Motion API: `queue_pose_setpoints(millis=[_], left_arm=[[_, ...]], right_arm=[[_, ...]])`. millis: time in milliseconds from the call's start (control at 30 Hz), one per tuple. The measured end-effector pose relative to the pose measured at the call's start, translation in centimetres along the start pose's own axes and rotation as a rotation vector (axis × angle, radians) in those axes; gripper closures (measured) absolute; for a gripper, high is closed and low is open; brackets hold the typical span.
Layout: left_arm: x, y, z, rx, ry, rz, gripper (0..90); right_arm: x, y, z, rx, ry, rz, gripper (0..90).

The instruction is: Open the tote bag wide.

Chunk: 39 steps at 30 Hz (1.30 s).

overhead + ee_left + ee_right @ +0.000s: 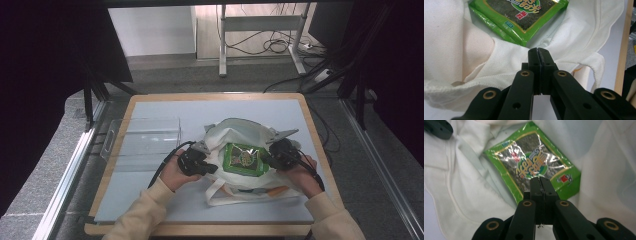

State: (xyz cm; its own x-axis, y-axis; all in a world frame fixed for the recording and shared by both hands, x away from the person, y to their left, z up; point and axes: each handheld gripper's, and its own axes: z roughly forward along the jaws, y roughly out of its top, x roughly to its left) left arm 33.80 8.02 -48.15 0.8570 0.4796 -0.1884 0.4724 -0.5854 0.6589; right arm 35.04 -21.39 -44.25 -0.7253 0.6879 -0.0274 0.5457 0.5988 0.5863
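Observation:
A white cloth tote bag (231, 131) lies on the table with its mouth spread wide. Inside the mouth rests a flat green seaweed packet (243, 159). My left gripper (212, 169) is at the bag's left rim, jaws shut. In the left gripper view its gripper (539, 50) rests over a fold of the bag (456, 50), just short of the packet (521, 15); no cloth shows between the jaws. My right gripper (268, 159) is at the packet's right edge. Its own view has the gripper (540, 179) shut, over the packet (531, 162).
A clear plastic tray (145, 135) stands at the table's left, beyond my left hand. The bag's handles (240, 194) trail toward the front edge. The table's wooden rim (320, 150) runs close by my right hand. A desk frame and cables (270, 45) stand on the floor behind.

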Motion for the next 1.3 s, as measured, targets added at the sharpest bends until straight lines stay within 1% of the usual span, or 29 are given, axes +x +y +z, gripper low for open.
queue_pose_setpoints(millis=[233, 400, 567, 733, 867, 967, 1167, 1233, 1300], left_arm=[[0.0, 0.0, 0.0, 0.004, 0.002, -0.001, 90.0], [0.0, 0.0, 0.0, 0.003, 0.001, 0.000, 90.0], [0.0, 0.0, 0.0, 0.003, 0.001, 0.001, 90.0], [0.0, -0.1, 0.0, 0.004, 0.000, -0.001, 90.0], [0.0, -0.1, 0.0, 0.001, 0.001, -0.003, 90.0], [0.0, -0.1, 0.1, 0.004, 0.002, 0.000, 90.0], [0.0, -0.1, 0.2, 0.007, 0.002, -0.002, 90.0], [0.0, -0.1, 0.2, 0.006, 0.003, -0.002, 90.0], [0.0, -0.1, 0.1, 0.006, 0.003, -0.003, 90.0]], right_arm=[[-0.1, -0.5, 0.3, 0.040, -0.014, -0.001, 89.1], [0.0, -0.7, 0.9, 0.081, -0.008, -0.002, 89.1], [0.4, -1.0, 1.0, 0.112, 0.002, -0.015, 89.1], [1.1, -1.9, 0.7, 0.139, 0.012, -0.024, 89.2], [1.4, -2.7, 0.5, 0.174, 0.017, -0.044, 89.1], [1.7, -3.5, 0.5, 0.201, 0.029, -0.045, 89.2], [2.1, -4.5, 0.9, 0.198, 0.034, -0.038, 89.2], [2.2, -4.5, 1.0, 0.199, 0.024, -0.052, 89.2], [2.2, -4.5, 1.0, 0.199, 0.024, -0.053, 89.2]])
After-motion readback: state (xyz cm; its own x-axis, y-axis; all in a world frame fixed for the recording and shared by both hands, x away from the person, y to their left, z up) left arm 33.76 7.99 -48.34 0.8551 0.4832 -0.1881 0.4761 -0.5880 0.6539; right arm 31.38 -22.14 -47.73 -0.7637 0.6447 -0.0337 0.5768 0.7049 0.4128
